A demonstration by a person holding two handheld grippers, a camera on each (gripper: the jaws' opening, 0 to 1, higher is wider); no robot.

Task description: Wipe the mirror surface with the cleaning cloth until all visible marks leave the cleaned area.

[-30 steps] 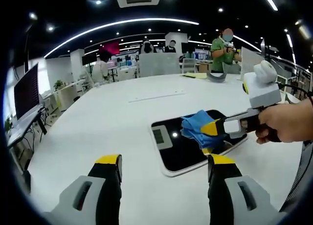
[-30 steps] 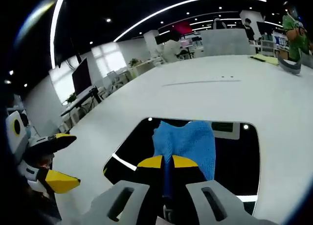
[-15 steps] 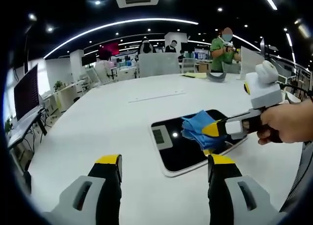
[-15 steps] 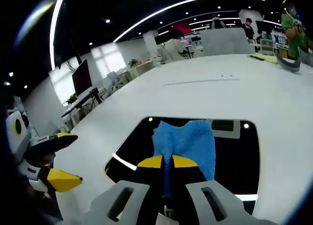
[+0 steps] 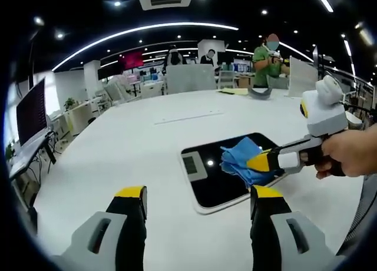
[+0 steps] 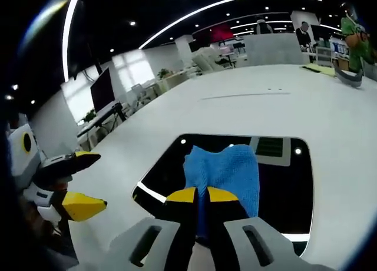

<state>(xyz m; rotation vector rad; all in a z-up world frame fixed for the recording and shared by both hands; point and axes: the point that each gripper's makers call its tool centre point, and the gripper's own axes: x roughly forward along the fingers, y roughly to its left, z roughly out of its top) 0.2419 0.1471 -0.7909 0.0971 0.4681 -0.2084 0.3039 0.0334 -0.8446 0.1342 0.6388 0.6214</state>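
Mirror (image 5: 227,177) under cleaning cloth (image 6: 227,174) pinched by right hand-held gripper (image 6: 201,195); left hand-held gripper (image 5: 197,203) gapes alongside.

- No legible text, label, brand, number or sign in either the left gripper view or the right gripper view.
- The grey patch (image 6: 271,148) reflected in the mirror (image 6: 288,200) carries only a fine grid pattern, with no readable characters.
- The distant red wall panel (image 5: 133,58) is too small and blurred to read.
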